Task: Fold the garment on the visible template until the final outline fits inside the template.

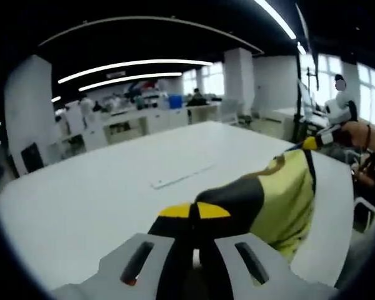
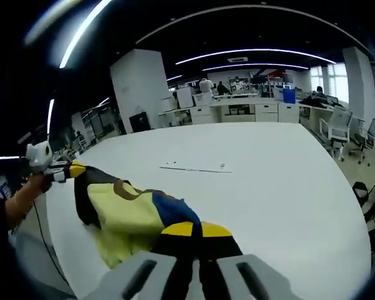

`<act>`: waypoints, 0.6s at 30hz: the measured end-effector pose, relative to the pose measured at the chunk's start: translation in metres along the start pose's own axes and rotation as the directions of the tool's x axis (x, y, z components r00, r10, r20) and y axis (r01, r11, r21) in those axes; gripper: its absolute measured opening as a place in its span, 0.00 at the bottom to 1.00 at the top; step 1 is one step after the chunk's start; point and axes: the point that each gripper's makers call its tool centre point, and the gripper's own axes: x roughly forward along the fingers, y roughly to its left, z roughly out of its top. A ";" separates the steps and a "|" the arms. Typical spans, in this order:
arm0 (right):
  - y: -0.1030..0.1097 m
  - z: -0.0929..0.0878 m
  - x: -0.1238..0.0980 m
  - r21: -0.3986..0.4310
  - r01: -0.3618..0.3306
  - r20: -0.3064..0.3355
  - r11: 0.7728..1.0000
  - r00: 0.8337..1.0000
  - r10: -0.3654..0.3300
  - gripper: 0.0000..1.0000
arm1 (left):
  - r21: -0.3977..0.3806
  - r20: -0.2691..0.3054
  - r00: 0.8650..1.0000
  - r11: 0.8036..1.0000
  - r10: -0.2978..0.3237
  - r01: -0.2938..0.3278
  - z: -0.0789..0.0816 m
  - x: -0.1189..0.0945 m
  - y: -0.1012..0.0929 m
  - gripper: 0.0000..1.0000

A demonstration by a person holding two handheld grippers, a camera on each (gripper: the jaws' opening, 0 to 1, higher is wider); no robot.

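Garment: pale yellow cloth top with black, blue and brown panels (image 2: 128, 215), held between the two grippers above the near edge of the table; it sags in the middle, and whether its low part touches the surface I cannot tell.
Left gripper: grey two-jaw tool with yellow-tipped black pads (image 1: 194, 211); jaws pressed together on a black part of the garment.
Right gripper: same make (image 2: 197, 230); jaws clamped on a dark edge of the cloth beside the blue panel. In the left gripper view it appears far right (image 1: 315, 142), pinching the other end, with a hand (image 1: 356, 134) behind it.
Table: broad white matte top (image 2: 269, 181), mostly bare ahead of both tools.
Template: not clearly made out; a thin pale strip or line (image 2: 197, 168) lies out on the table, well apart from the garment. Whether it belongs to the template I cannot say.
Step in hand (judged): carrying and spreading the garment to lay it flat; folding not yet begun.
Method advised: keep both grips firm and draw the hands apart until the sag goes, so the held edge runs straight.
Placement advised: bring the cloth forward over the table, let the hanging part land first, then lower the held edge without bunching.
Risk (judged): cloth near the table edge could slip off and out of the workspace.
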 end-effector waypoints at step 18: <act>-0.048 0.044 0.093 0.067 0.118 0.034 0.991 0.992 -0.121 0.00 | -0.120 0.002 0.990 0.983 0.140 -0.139 -0.008 0.096 0.051 0.00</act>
